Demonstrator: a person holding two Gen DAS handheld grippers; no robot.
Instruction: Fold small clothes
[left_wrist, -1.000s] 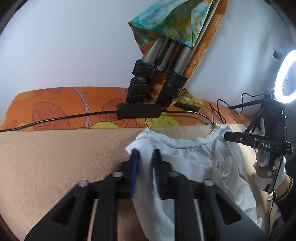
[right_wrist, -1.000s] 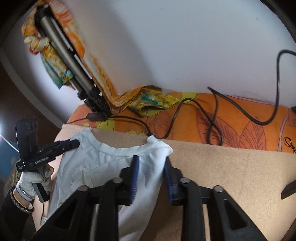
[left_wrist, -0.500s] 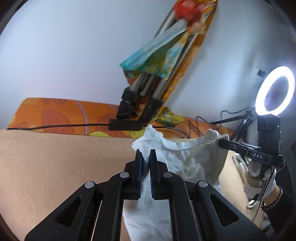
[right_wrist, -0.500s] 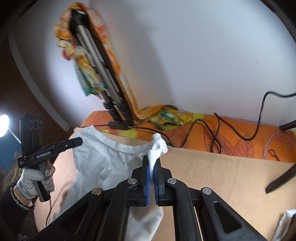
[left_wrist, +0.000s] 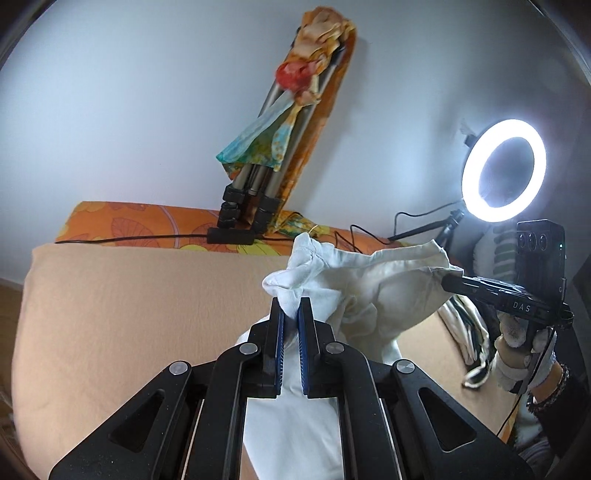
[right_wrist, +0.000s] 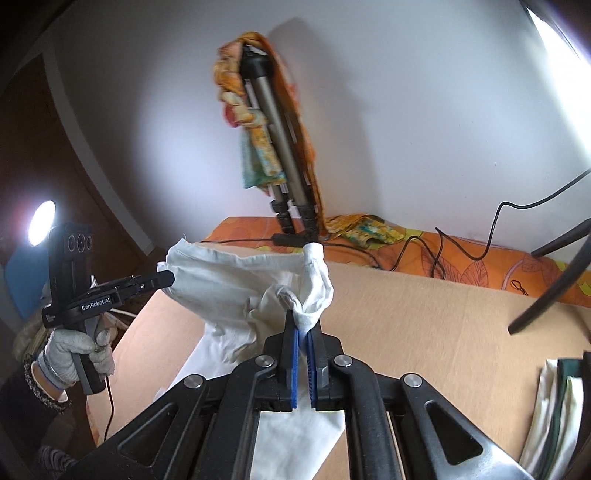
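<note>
We are holding our left gripper (left_wrist: 290, 316) and right gripper (right_wrist: 303, 334) raised, each with its jaws pinched tight on cloth. Our gloved hands, left hand (right_wrist: 75, 352) and right hand (left_wrist: 524, 354), are wrapping the handles.

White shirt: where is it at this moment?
The white shirt hangs in the air above the tan table, stretched between the left gripper and the right gripper, each pinching a shoulder, with the tripod behind.
</note>
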